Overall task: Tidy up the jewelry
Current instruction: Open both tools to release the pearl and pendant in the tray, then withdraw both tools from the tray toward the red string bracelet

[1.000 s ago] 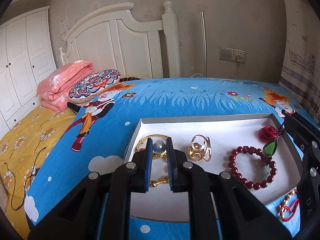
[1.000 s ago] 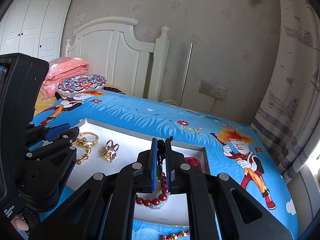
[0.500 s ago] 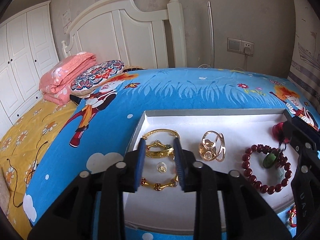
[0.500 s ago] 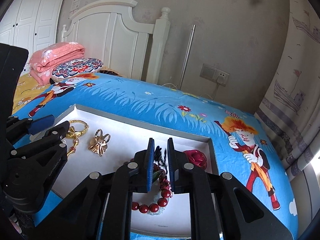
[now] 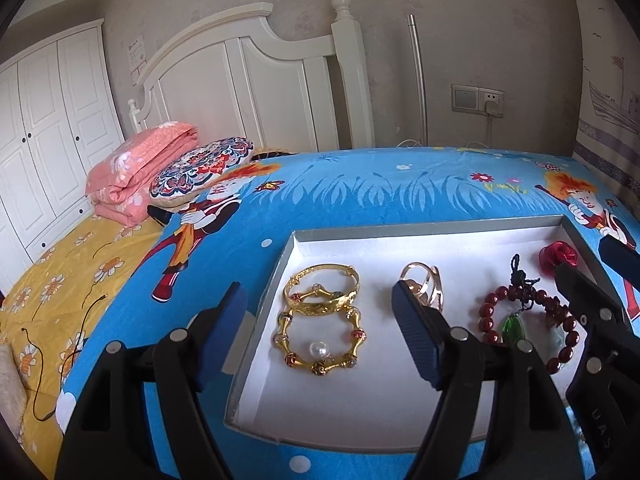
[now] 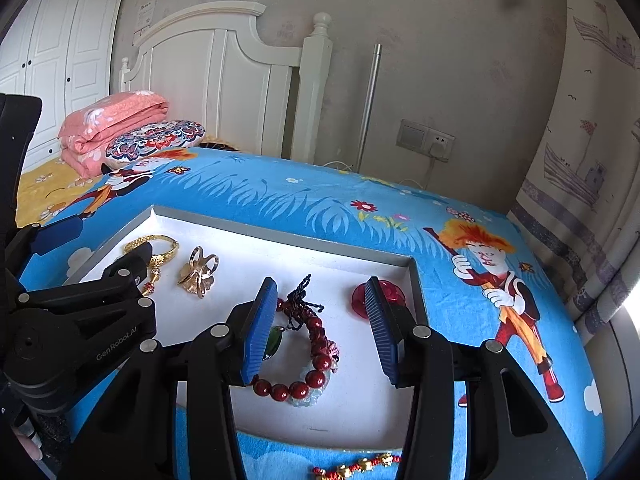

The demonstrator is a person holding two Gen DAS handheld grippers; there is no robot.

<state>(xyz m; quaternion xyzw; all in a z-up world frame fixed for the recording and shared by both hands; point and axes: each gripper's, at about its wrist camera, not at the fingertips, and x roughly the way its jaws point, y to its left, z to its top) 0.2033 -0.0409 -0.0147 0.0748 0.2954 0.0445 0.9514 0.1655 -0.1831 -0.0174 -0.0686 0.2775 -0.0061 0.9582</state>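
A shallow white tray [image 5: 400, 236] [image 6: 280, 236] lies on the blue bed cover. In it are a gold bangle [image 5: 320, 290], a gold beaded bracelet [image 5: 320, 338] with a pearl [image 5: 319, 348] inside its ring, a gold ring ornament [image 5: 424, 280] [image 6: 199, 272], a red bead bracelet [image 5: 524, 328] [image 6: 312, 356] with a green pendant [image 5: 511, 326] and black cord, and a red rose [image 5: 558, 256] [image 6: 390, 292]. My left gripper [image 5: 320, 336] is open and empty above the gold bracelets. My right gripper [image 6: 320, 332] is open and empty above the red bracelet.
A red cord bracelet with gold charms [image 6: 356, 466] lies on the cover in front of the tray. A patterned pillow [image 5: 202, 172] and a folded pink blanket [image 5: 140, 168] lie at the far left. A white headboard [image 5: 248, 88] stands behind.
Both grippers have opened wide. The left one let go of the pearl, which now lies inside the gold beaded bracelet. The right one let go of the green pendant on the red bracelet.
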